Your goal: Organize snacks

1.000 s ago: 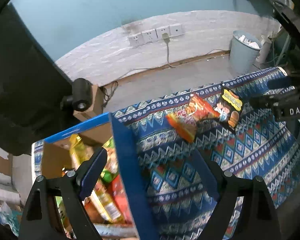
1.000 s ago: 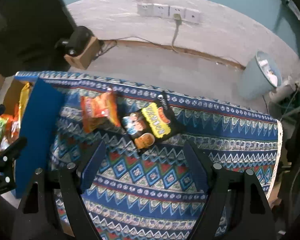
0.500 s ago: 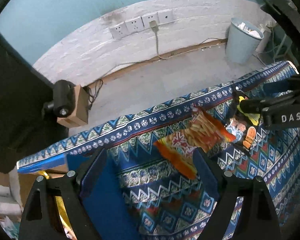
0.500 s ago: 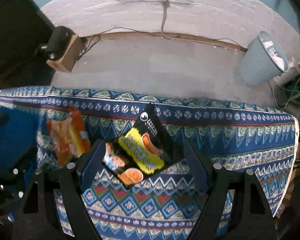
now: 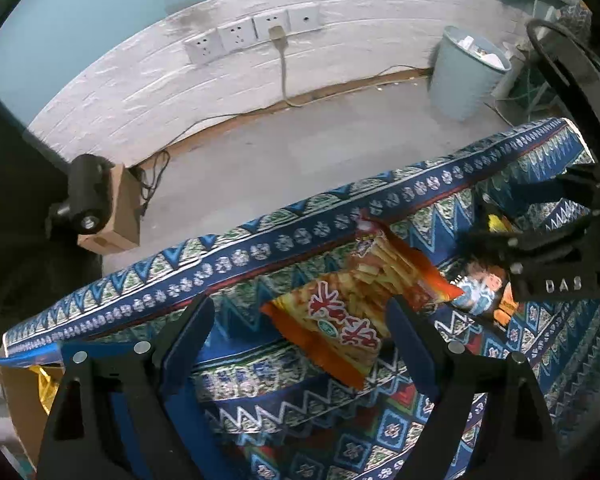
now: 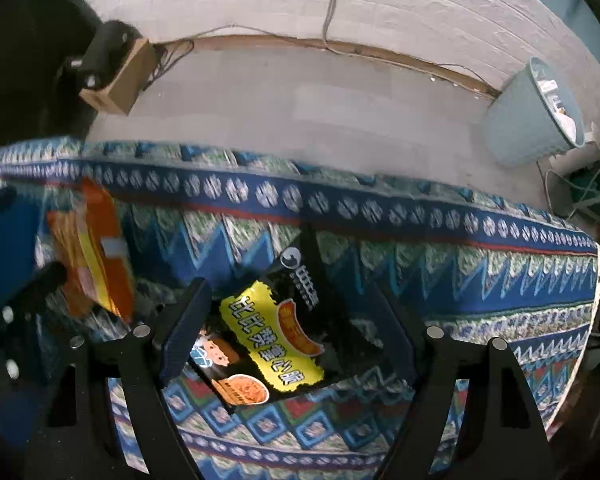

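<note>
An orange snack bag [image 5: 352, 304] lies flat on the blue patterned tablecloth [image 5: 260, 240]. My left gripper [image 5: 296, 328] is open just above it, with the bag lying between the fingers and nearer the right one. A black and yellow snack bag [image 6: 268, 332] lies to its right. My right gripper [image 6: 288, 332] is open and straddles that bag, close over it. The orange bag also shows at the left of the right wrist view [image 6: 96, 256]. The right gripper shows at the right edge of the left wrist view [image 5: 540, 264].
A cardboard box with a blue flap [image 5: 24, 376] holding snacks stands at the table's left end. Beyond the far table edge is bare floor with a small cardboard box [image 5: 112, 216], a pale blue bin [image 5: 464, 72] and wall sockets [image 5: 256, 32].
Both grippers have moved forward and down over the table. The left one swung right, away from the snack box, to the orange bag. The right one closed in on the black and yellow bag.
</note>
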`<state>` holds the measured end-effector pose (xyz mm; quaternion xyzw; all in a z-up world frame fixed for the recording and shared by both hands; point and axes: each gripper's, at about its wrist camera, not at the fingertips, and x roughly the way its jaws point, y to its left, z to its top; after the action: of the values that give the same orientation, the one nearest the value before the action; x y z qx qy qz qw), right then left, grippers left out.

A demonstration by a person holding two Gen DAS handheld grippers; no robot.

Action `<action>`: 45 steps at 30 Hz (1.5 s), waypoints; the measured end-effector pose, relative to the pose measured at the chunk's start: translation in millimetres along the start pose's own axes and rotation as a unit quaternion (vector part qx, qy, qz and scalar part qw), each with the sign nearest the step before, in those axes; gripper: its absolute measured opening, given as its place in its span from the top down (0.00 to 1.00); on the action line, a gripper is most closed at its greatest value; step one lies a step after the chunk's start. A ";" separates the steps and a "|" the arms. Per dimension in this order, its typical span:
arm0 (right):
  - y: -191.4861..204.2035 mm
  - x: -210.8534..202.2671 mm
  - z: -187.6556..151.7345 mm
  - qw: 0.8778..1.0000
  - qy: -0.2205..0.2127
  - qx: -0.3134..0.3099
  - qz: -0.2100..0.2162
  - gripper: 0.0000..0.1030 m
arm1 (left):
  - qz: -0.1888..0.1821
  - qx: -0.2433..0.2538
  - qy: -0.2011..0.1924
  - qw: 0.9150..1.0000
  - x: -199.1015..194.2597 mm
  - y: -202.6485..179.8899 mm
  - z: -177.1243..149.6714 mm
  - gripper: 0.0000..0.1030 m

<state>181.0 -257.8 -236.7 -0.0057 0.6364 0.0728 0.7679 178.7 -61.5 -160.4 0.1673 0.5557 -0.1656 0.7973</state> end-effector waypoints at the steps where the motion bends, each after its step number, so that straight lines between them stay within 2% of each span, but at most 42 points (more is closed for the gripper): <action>1: -1.3 0.2 -3.1 1.000 0.002 0.000 -0.001 0.23 | -0.003 0.004 -0.002 1.000 0.8 -1.4 1.0 0.14; 13: -34.6 7.3 -51.3 0.998 0.032 0.041 0.020 0.23 | -0.040 0.036 0.011 0.998 11.0 -25.9 9.6 0.10; 19: -55.9 -9.1 -60.4 0.996 0.008 0.085 0.041 0.23 | -0.028 0.070 0.024 0.997 16.6 -46.7 3.0 0.10; 23: -64.5 -18.5 -72.7 0.992 0.003 0.123 0.037 0.23 | -0.021 0.071 0.046 0.996 26.2 -58.0 -0.6 0.10; 27: -67.3 -17.7 -88.5 0.984 0.004 0.167 0.054 0.23 | -0.010 0.064 0.070 0.995 39.1 -64.0 -4.1 0.10; 31: -67.5 -14.2 -100.0 0.979 0.000 0.196 0.059 0.22 | -0.012 0.063 0.069 0.996 43.1 -67.7 -9.1 0.10; 33: -68.9 -13.0 -106.6 0.974 -0.007 0.219 0.064 0.22 | -0.016 0.063 0.069 0.995 43.1 -69.9 -11.4 0.14; 37: -67.6 -3.2 -107.7 0.965 -0.003 0.252 0.068 0.22 | -0.009 0.065 0.062 0.996 40.5 -72.7 -13.4 0.32; 39: -64.8 -0.9 -108.1 0.969 -0.001 0.238 0.060 0.22 | -0.014 0.061 0.057 0.996 37.1 -72.2 -13.2 0.41; 42: -58.4 1.2 -102.5 0.976 -0.001 0.213 0.053 0.22 | -0.027 0.057 0.054 0.997 34.6 -68.2 -14.9 0.44; 45: -53.8 3.3 -98.5 0.980 -0.002 0.195 0.046 0.21 | -0.027 0.058 0.046 0.997 33.3 -66.4 -16.9 0.52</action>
<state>91.8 -320.7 -263.2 0.1742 0.6365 -0.0174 0.7512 145.6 -115.5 -202.8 0.2055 0.5860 -0.2108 0.7549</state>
